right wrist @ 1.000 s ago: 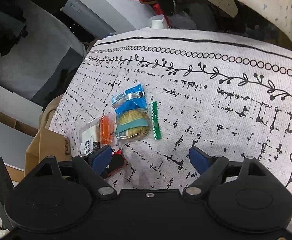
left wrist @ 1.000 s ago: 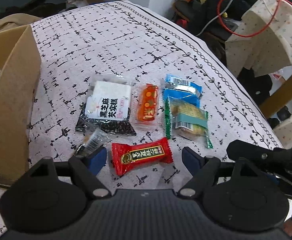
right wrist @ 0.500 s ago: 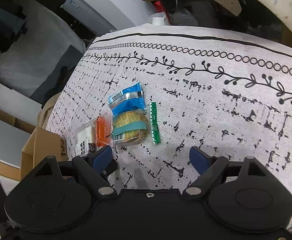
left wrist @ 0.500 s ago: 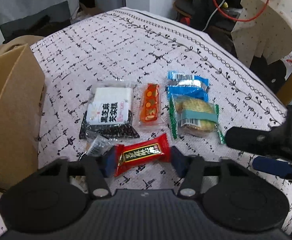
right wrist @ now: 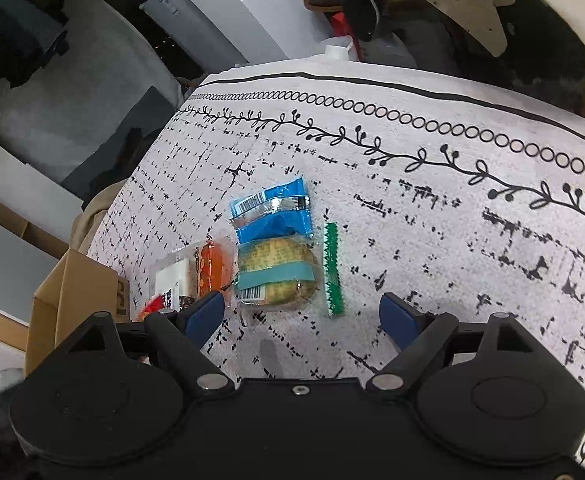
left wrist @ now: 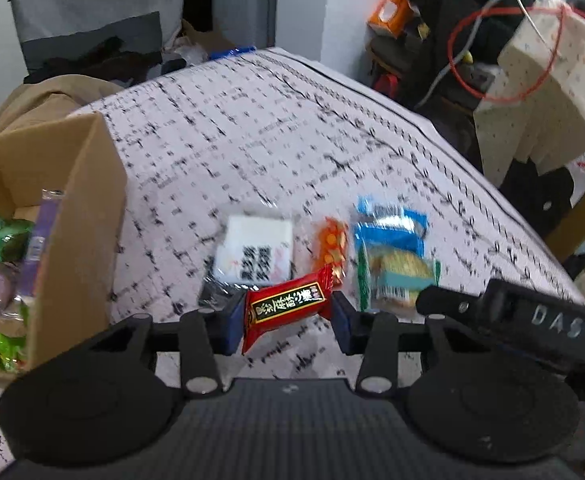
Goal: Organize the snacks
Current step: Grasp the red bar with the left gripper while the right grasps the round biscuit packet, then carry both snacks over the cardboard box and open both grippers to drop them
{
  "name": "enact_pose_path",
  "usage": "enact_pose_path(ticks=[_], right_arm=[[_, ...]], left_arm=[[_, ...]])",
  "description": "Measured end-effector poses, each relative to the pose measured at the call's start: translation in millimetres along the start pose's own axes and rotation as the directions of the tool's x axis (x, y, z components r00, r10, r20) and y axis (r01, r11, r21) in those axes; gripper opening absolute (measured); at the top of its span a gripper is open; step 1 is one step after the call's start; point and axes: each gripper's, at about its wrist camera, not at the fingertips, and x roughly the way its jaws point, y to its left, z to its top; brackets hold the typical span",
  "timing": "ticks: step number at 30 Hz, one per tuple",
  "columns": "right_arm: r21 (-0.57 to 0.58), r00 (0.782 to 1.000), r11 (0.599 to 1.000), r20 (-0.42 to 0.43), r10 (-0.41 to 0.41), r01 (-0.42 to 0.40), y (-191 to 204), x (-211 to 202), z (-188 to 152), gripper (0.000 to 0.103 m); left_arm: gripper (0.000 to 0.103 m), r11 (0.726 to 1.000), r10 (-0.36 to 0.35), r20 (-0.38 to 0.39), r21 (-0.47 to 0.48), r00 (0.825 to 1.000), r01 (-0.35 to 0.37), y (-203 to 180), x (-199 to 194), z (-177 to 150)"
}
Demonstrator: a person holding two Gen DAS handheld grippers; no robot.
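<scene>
The left gripper (left wrist: 286,314), open around it a second ago, has clamped the red snack packet (left wrist: 286,307) and lifted it off the patterned tablecloth (left wrist: 252,140). The right gripper (right wrist: 302,316) still hovers wide open, holding nothing. Beyond lie the white-and-black packet (left wrist: 254,258), orange packet (left wrist: 329,246), cookie packet (right wrist: 274,276) and blue packet (right wrist: 272,210); the cardboard box (left wrist: 72,208) now shows its snacks.

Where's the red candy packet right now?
In the left wrist view the red candy packet is clamped between the left tongs, lifted in front of the black sesame packet, with the cardboard box to its left.
</scene>
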Motion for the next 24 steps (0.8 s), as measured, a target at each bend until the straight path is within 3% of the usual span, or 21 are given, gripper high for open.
enact_pose_path(ticks=[15, 24], right_arm=[[-0.107, 0.996, 0.991, 0.046, -0.071, 0.075, 31.1, 19.4, 2.5, 0.083], [-0.182, 0.978, 0.962, 0.068, -0.197, 0.206, 58.5, 41.7, -2.1, 0.067]], left_arm=[[0.044, 0.991, -0.009, 0.022, -0.130, 1.000, 0.012, 44.9, -28.5, 29.0], [0.044, 0.983, 0.000, 0.051, -0.181, 0.999, 0.009, 65.9, -44.2, 35.8]])
